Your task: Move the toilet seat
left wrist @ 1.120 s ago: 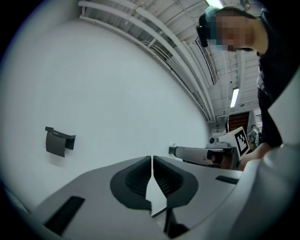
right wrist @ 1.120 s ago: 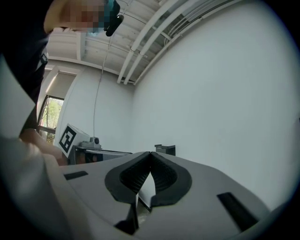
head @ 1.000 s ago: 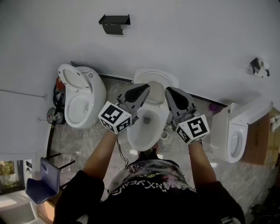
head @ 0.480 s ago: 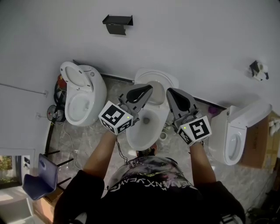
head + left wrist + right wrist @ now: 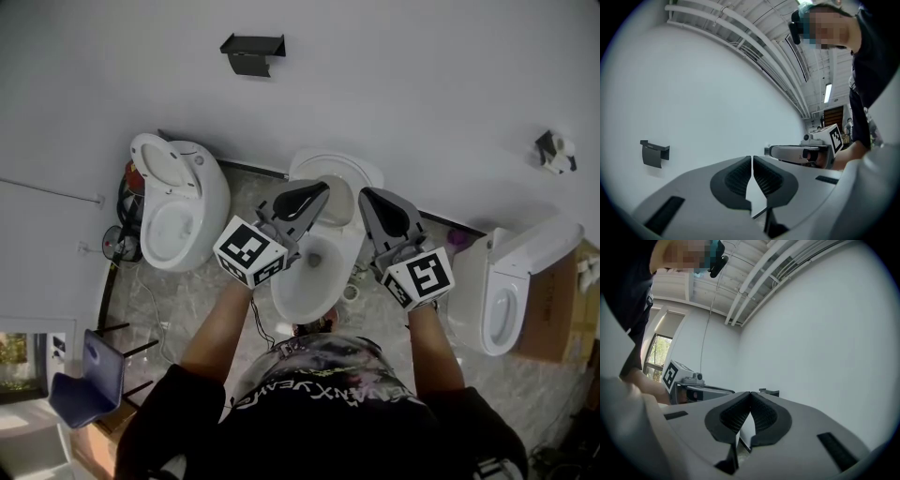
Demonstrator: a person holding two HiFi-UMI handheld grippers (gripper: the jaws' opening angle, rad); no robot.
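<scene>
The middle white toilet (image 5: pixel 305 281) stands against the wall with its seat and lid (image 5: pixel 336 169) raised behind the open bowl. Both grippers hover level above that bowl and point at the wall. My left gripper (image 5: pixel 319 193) is over the bowl's left side, shut and empty. Over the right side, my right gripper (image 5: pixel 371 198) is shut and empty too. In the left gripper view the pads (image 5: pixel 740 177) meet with only white wall beyond, and the right gripper (image 5: pixel 801 152) shows beside it. The right gripper view shows its pads (image 5: pixel 761 414) closed together.
A second toilet (image 5: pixel 178 206) with its lid up stands to the left and a third (image 5: pixel 511 281) to the right. A black holder (image 5: pixel 251 49) hangs on the wall above. A blue chair (image 5: pixel 89 375) sits at the lower left, a cardboard box (image 5: pixel 562 300) at the far right.
My left gripper has edged slightly up and toward the wall. The right gripper has kept still. Both have stayed shut.
</scene>
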